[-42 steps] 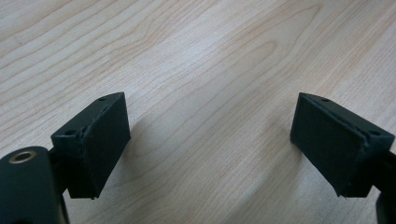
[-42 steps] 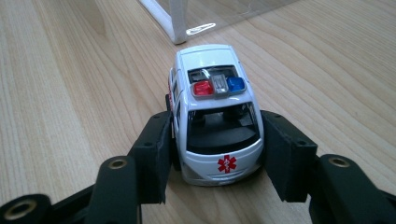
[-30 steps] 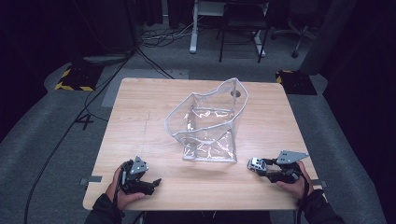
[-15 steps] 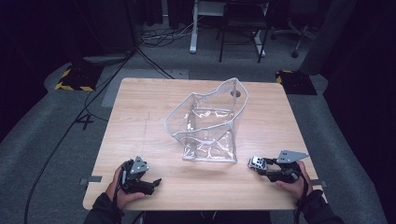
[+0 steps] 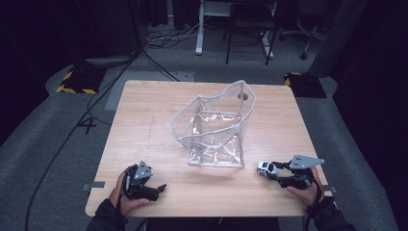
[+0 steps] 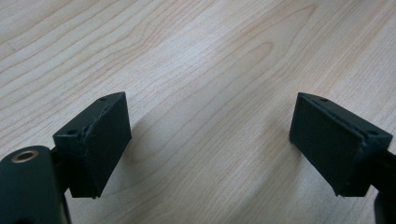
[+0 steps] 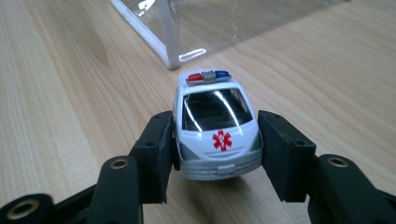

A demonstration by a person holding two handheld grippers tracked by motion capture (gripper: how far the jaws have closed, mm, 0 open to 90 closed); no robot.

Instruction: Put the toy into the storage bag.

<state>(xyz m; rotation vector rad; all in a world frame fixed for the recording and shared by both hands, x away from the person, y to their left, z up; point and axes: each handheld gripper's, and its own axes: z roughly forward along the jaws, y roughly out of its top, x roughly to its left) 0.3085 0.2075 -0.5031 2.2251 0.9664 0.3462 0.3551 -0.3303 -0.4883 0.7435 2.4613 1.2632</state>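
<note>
The right claw (image 7: 215,149) pinches a small white toy ambulance (image 7: 215,128) by its two sides, the car's front facing back toward the claw and its wheels low over the wooden surface (image 5: 144,125). Just beyond the car, ahead of the claw, stands a clear plastic bag (image 5: 214,127) with white edging, apart from it. The left claw (image 6: 210,140) rests spread wide over bare wood, well apart from the car, with nothing between its pads.
</note>
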